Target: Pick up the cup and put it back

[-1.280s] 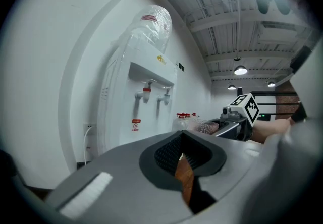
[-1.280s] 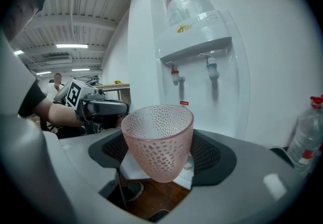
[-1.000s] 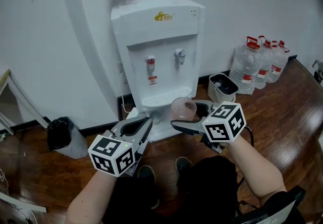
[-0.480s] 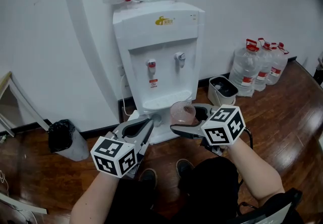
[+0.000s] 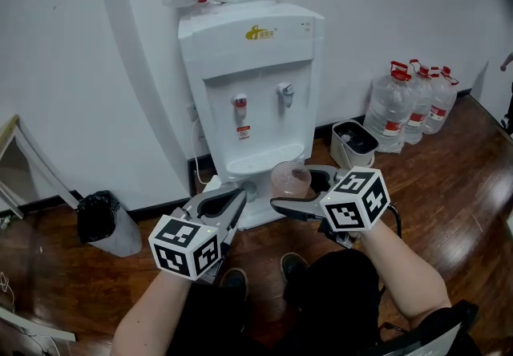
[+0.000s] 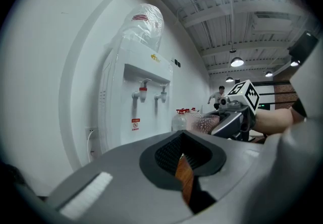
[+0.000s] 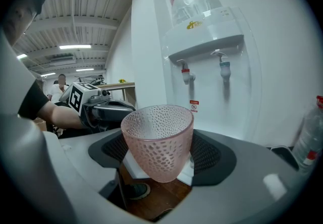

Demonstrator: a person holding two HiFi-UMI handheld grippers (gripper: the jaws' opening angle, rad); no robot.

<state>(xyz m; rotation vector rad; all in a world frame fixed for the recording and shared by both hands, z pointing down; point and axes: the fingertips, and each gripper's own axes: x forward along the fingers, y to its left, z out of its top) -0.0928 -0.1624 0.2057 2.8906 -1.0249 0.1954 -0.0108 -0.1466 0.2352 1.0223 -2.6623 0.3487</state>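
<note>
A pink dimpled glass cup (image 5: pixel 289 176) hangs upright in front of the white water dispenser (image 5: pixel 255 90), just before its drip tray (image 5: pixel 258 159). My right gripper (image 5: pixel 298 188) is shut on the cup, one jaw on each side of its lower half. In the right gripper view the cup (image 7: pixel 158 140) fills the space between the jaws of the right gripper (image 7: pixel 160 167) and looks empty. My left gripper (image 5: pixel 232 198) is shut with nothing in it, lower and to the left of the cup. In the left gripper view the left gripper (image 6: pixel 184 161) shows only floor through a thin slit, and the cup (image 6: pixel 204 122) shows to the right.
Large water bottles (image 5: pixel 410 105) stand against the wall at the right, with a small white bin (image 5: pixel 353 140) beside the dispenser. A black-bagged bin (image 5: pixel 99 219) sits at the left wall. The person's legs and shoes (image 5: pixel 232 281) are below on the wooden floor.
The left gripper has drifted slightly to the right. The right gripper still holds the cup in the same spot before the dispenser.
</note>
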